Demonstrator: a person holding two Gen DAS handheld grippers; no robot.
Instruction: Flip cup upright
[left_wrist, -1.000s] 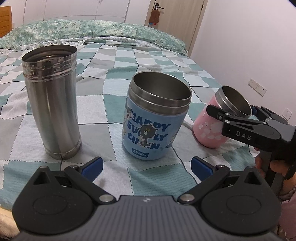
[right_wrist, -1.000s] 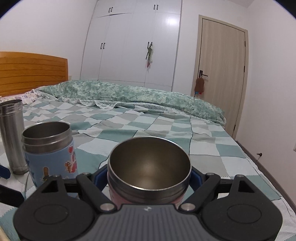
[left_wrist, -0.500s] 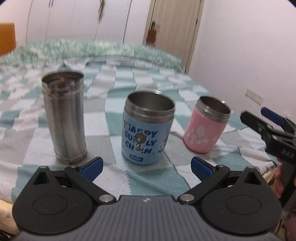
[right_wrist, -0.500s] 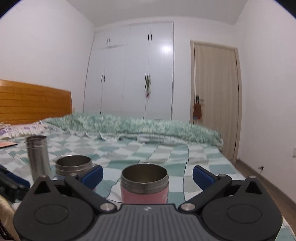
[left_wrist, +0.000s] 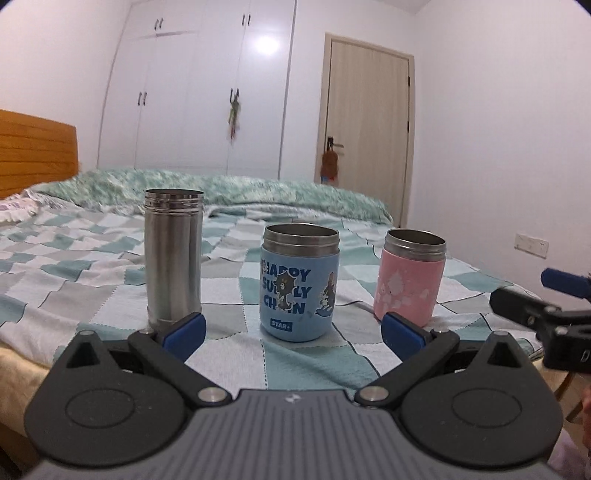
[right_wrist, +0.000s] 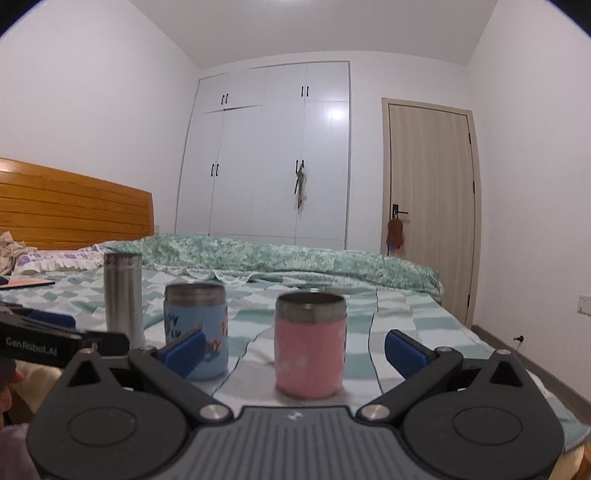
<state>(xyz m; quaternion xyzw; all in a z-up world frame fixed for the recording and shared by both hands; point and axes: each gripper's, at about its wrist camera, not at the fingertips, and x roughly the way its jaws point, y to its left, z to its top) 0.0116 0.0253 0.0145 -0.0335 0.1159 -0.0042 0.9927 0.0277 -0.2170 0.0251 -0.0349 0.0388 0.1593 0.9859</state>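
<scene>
Three cups stand upright, mouths up, in a row on the checked bedspread (left_wrist: 92, 295): a tall steel cup (left_wrist: 173, 258) on the left, a blue cartoon cup (left_wrist: 299, 284) in the middle, and a pink cup (left_wrist: 410, 275) on the right. The same steel cup (right_wrist: 123, 295), blue cup (right_wrist: 195, 328) and pink cup (right_wrist: 310, 343) show in the right wrist view. My left gripper (left_wrist: 293, 330) is open and empty, in front of the blue cup. My right gripper (right_wrist: 295, 350) is open and empty, just short of the pink cup.
A rumpled green quilt (left_wrist: 221, 188) lies across the bed's far side. A wooden headboard (right_wrist: 74, 206) stands at the left, a white wardrobe (right_wrist: 280, 155) and a door (right_wrist: 428, 199) behind. The bed's near edge runs just below the cups.
My right gripper has opened, let go of the pink cup and pulled back from it. My left gripper has also drawn back and lowered. All three cups stay upright.
</scene>
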